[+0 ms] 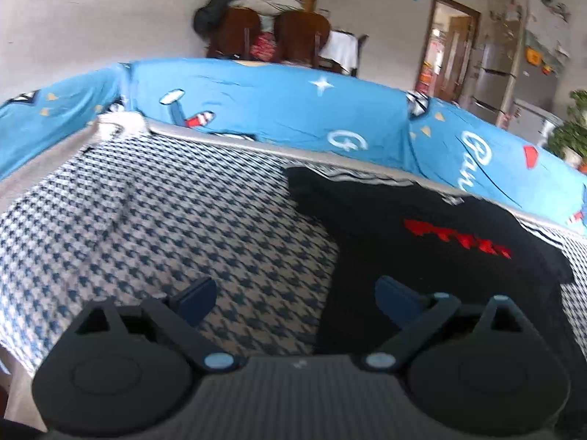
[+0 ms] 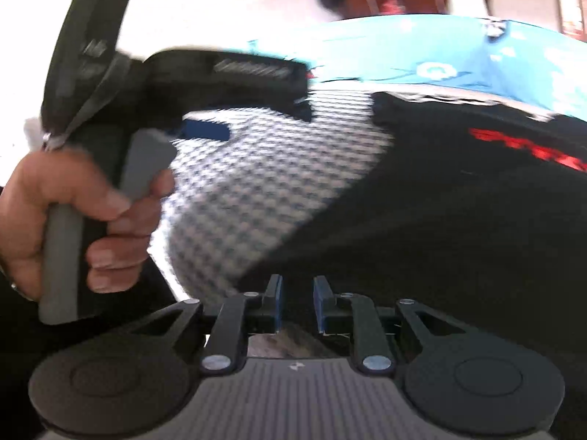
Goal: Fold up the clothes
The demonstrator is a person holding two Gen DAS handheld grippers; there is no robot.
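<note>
a black cotton garment with a jagged red print (image 1: 440,253) lies spread on the blue-and-white houndstooth woven cover (image 1: 165,227), toward the right side of that surface, its far edge near the cover's grey border. in the left wrist view the left gripper (image 1: 297,295) hangs over the garment's left edge: one blue-padded finger sits above bare houndstooth, the other above black cloth, jaws spread wide with nothing between them. in the right wrist view the right gripper (image 2: 296,302) is low over the same black garment (image 2: 422,220), its two blue pads parted by only a narrow gap; no cloth shows pinched between them, though the picture is blurred there. to the left in that view a person's hand (image 2: 73,220) wraps the grey handle of the left gripper's body. beyond the cover runs a bright blue cartoon-printed fabric (image 1: 279,102), and behind it stand dark brown wooden chairs (image 1: 271,36) against a pale wall.
</note>
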